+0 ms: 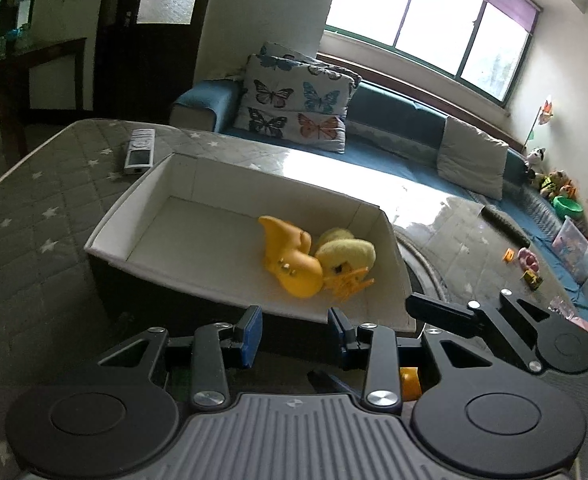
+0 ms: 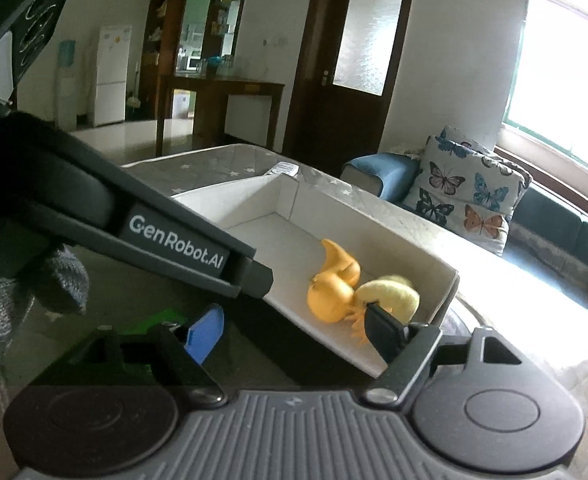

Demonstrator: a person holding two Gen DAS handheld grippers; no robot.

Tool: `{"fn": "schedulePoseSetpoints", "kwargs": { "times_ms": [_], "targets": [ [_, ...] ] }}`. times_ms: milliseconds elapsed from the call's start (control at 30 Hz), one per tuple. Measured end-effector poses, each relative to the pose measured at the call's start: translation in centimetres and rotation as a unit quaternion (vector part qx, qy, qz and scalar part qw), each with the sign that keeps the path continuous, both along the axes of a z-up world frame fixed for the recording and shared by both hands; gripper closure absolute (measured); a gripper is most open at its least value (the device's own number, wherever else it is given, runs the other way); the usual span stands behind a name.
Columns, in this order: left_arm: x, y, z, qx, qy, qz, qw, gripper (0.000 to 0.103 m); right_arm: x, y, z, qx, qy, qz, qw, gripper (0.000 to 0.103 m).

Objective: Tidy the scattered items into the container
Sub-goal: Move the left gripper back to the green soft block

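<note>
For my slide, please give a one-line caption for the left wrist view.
Open left tool facing a white box holding two yellow toys on a quilted grey surface.

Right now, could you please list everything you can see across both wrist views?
box: 1, white inside, on the grey quilt
orange toy: 1, orange, inside the box at its right end
plush chick: 1, pale yellow, inside the box touching the orange toy
remote: 1, white, on the quilt behind the box
quilt: 1, grey with white stars, under the box
butterfly cushions: 2, white with butterflies, on the blue sofa
sofa: 1, blue, under the window
small toys: several, mixed colours, far right
left gripper: open, empty
right gripper: open, empty
</note>
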State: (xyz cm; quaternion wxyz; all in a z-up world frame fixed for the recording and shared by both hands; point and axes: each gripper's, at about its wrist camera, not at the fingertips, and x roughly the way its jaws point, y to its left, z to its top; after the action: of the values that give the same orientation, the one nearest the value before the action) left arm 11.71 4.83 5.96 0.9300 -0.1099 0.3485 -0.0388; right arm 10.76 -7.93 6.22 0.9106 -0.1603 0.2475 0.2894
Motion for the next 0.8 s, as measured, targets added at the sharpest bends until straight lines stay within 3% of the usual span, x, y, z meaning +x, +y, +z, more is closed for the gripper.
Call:
{"fn": "schedulePoseSetpoints", "kwargs": {
  "times_ms": [267,800],
  "targets": [
    [-2.5,-0.7,-0.9,0.049,0.002,0.024,0.9985,0.065,-2.9,-0.2,-1.7,0.016,0.016,-0.006,1.000,0.019],
    [-5.4,1.4,-2.0,0.041,0.011,0.052,0.9977,0.065,-5.1,0.9,-3.6,0.023,0.043,0.001,0.999,0.019]
  ]
}}
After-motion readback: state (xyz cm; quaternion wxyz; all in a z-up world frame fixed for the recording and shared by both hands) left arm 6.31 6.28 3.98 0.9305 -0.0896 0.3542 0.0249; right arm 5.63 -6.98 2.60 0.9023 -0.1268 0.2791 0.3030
